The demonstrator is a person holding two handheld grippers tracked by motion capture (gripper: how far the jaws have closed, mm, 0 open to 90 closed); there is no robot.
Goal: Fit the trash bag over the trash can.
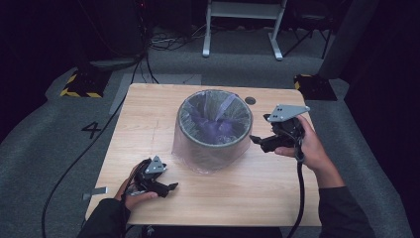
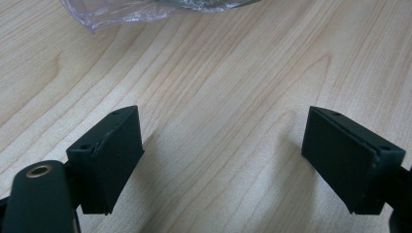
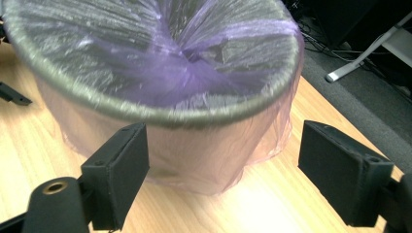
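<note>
A round grey bin lined with a thin, translucent purple plastic bag (image 1: 214, 126) stands a little past the middle of the light wooden table (image 1: 148, 124), towards its far edge. The bag is folded over the rim and hangs down the outside of the bin, where its loose skirt bunches on the tabletop; inside, the plastic gathers into a twisted purple knot near the centre.

My right gripper (image 1: 258, 141) is just to the right of the bin, held above the table and pointing left at its side. In the right gripper view (image 3: 221, 179) the jaws stand wide apart with nothing between them; the bin's bag-covered wall (image 3: 194, 150) sits close in front, the rim level with the top of my left-hand pad. I cannot tell whether a fingertip brushes the plastic, but nothing is clamped.

My left gripper (image 1: 168, 189) rests low at the near left of the table, well apart from the bin and pointing right. In the left gripper view (image 2: 221, 160) its jaws are also spread wide over bare wood, holding nothing, and the crumpled hem of the bag (image 2: 121, 12) lies at the far edge of that picture.
</note>
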